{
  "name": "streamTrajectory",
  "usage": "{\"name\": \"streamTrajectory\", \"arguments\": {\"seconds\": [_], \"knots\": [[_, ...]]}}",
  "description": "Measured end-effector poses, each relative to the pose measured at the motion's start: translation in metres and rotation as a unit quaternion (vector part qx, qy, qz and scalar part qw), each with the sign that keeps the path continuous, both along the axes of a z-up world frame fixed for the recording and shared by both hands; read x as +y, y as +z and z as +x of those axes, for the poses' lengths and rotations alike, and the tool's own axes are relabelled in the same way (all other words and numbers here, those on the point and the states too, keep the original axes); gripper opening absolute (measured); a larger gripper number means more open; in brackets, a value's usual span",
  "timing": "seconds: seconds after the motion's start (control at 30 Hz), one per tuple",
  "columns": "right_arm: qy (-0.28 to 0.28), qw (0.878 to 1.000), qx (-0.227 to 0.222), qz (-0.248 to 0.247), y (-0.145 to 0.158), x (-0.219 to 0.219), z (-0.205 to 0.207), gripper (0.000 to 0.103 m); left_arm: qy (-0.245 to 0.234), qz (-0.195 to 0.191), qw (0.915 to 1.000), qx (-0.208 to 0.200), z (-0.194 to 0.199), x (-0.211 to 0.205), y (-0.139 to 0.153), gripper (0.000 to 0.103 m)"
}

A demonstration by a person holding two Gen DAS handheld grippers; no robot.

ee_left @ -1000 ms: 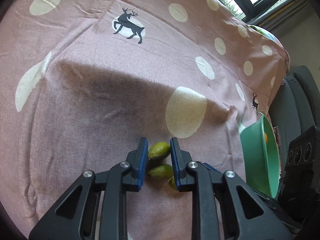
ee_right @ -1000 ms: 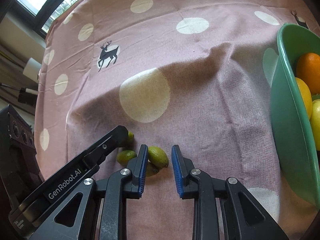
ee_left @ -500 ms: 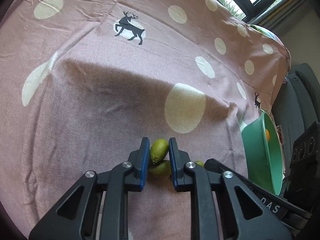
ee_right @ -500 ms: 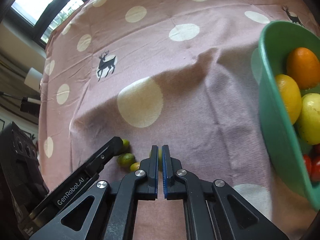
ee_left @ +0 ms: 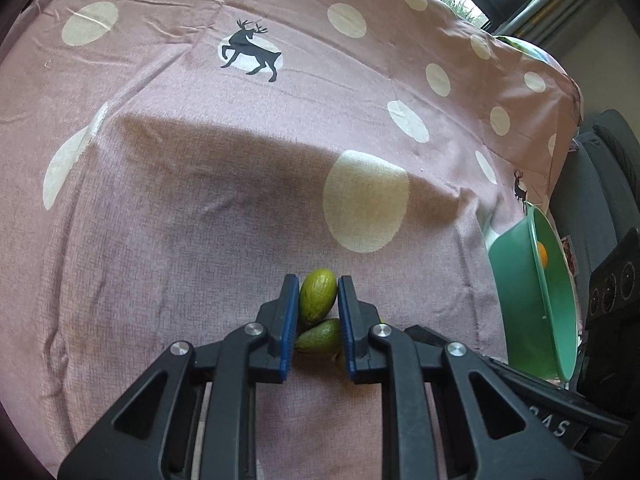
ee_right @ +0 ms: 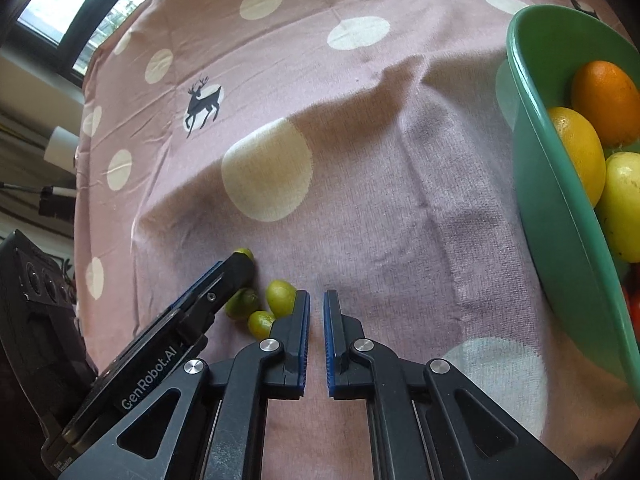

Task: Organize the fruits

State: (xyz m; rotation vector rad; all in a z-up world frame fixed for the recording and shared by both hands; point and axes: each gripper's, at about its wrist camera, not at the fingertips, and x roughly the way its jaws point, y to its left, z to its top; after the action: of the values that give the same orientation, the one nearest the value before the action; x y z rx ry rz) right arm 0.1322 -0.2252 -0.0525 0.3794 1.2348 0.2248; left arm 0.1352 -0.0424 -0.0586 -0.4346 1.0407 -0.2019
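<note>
The right hand-held gripper (ee_right: pixel 316 300) has snapped shut on nothing beside the small green oval fruits; the left hand-held gripper (ee_left: pixel 318 292) now pinches one green oval fruit (ee_left: pixel 317 295) on the pink dotted cloth (ee_left: pixel 200 200). Several remain outside the green plastic bowl (ee_right: pixel 560 208).

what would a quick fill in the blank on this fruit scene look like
1. The left gripper is shut on a small ____ fruit.
2. The orange lies inside the teal ____.
3. The right gripper has ____ between its jaws.
4. The pink tablecloth shows pale dots and black ____.

Missing words: green; bowl; nothing; deer.
</note>
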Motion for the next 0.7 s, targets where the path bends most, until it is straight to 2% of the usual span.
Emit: {"name": "streamTrajectory", "arguments": {"seconds": [0.1,0.17,0.23,0.37,0.47,0.57,0.63,0.7], "knots": [[0.0,1.0,-0.016,0.005,0.006,0.0,-0.001,0.011,0.009,0.001,1.0,0.001,-0.002,0.004,0.002,0.019],[0.003,1.0,-0.022,0.007,0.009,0.001,-0.002,0.027,0.017,0.0,0.9998,0.004,-0.003,0.008,0.002,0.019],[0.008,1.0,-0.026,0.005,0.01,0.004,-0.003,0.033,0.029,-0.007,0.9995,0.004,-0.004,0.014,0.003,0.019],[0.021,0.999,-0.035,-0.026,0.009,0.016,-0.002,0.033,0.044,-0.017,0.9989,0.0,-0.009,0.025,0.01,0.019],[0.025,0.999,-0.025,-0.04,0.004,0.022,0.001,0.033,0.05,-0.024,0.9984,-0.005,-0.012,0.03,0.016,0.019],[0.03,0.999,-0.02,-0.034,0.001,0.025,0.001,0.033,0.053,-0.03,0.9981,-0.013,-0.016,0.032,0.022,0.019],[0.034,0.998,-0.025,-0.048,0.001,0.029,-0.001,0.033,0.053,-0.034,0.9979,-0.018,-0.018,0.031,0.027,0.019],[0.035,0.997,-0.031,-0.063,0.001,0.033,-0.001,0.029,0.05,-0.038,0.9977,-0.024,-0.021,0.03,0.032,0.019]]}}
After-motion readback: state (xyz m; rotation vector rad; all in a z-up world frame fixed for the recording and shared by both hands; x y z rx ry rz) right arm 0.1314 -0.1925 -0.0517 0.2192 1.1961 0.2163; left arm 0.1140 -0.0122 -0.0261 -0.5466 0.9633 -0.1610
